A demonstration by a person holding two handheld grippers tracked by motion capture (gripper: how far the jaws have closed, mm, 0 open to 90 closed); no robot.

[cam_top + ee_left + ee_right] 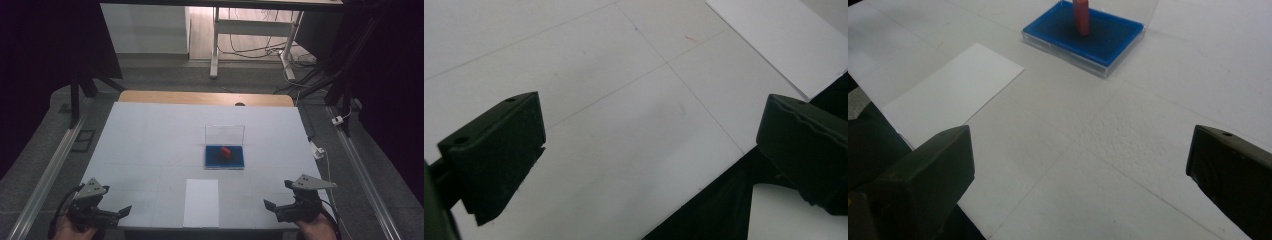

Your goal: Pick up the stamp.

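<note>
A blue-lined clear case (235, 162) lies open at the table's middle, its clear lid (224, 134) standing upright behind it. A small red piece (225, 151) stands on the blue base. In the right gripper view the case (1108, 37) and red piece (1081, 17) sit far ahead, at the top. A white paper sheet (201, 202) lies by the front edge. My left gripper (116, 200) hovers open at the front left corner. My right gripper (277, 194) is open at the front right. Neither holds anything.
The white table cover (150, 135) has faint grid lines. The left gripper view looks over the table's front edge, with the paper sheet (774, 35) at upper right. The right gripper view has the sheet (953, 95) at left. Desk legs and cables stand beyond the table.
</note>
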